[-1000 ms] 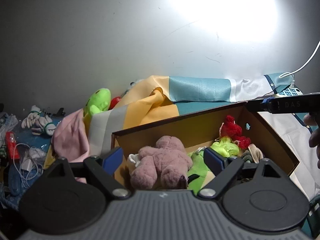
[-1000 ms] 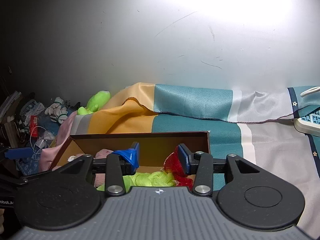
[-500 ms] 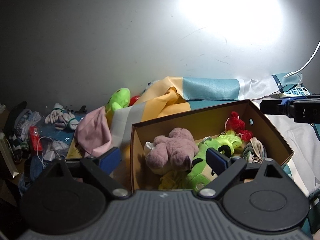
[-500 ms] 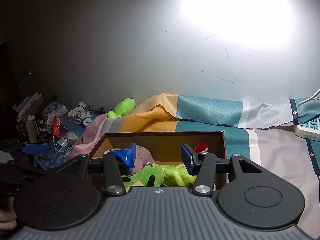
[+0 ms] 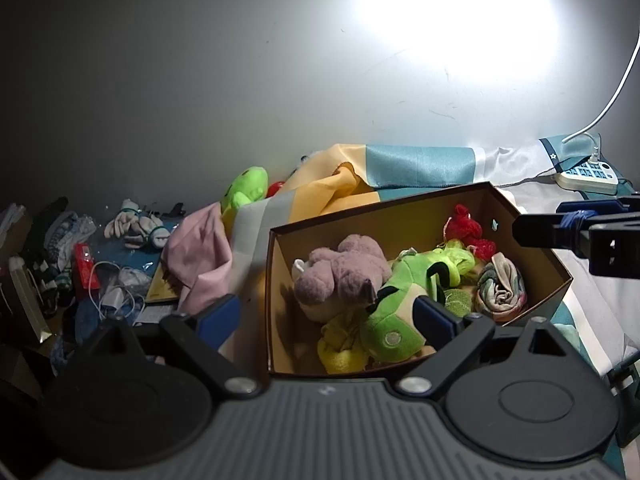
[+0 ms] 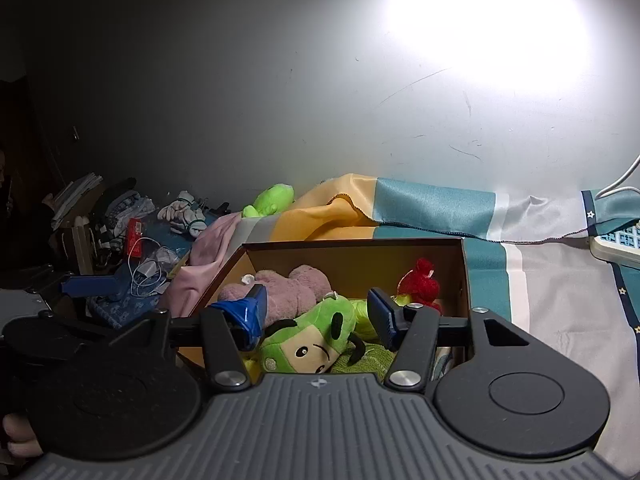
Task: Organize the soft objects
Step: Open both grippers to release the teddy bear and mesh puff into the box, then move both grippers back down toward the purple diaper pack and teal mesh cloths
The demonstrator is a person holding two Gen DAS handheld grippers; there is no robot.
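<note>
A brown cardboard box [image 5: 384, 210] [image 6: 352, 245] stands on a striped cloth. Inside lie a mauve plush [image 5: 344, 272] [image 6: 294, 290], a green plush with a face [image 5: 400, 312] [image 6: 316, 340], a red knitted toy [image 5: 466, 226] [image 6: 420, 284], a yellow soft piece [image 5: 340, 346] and a rolled cloth [image 5: 502, 288]. My left gripper [image 5: 326, 314] is open and empty above the box's near left corner. My right gripper [image 6: 316, 312] is open and empty above the green plush; it also shows at the right of the left wrist view [image 5: 580, 234].
A second green plush [image 5: 246, 192] [image 6: 270, 200] and a pink cloth [image 5: 200, 256] [image 6: 208, 252] lie left of the box. Gloves [image 5: 136, 226], cables [image 5: 116, 292] and clutter fill the far left. A power strip [image 5: 590, 174] sits at the right, by the wall.
Both grippers have risen and drawn back from the box, so its contents show from higher up. The right gripper's jaws have opened wider. Nothing was picked up.
</note>
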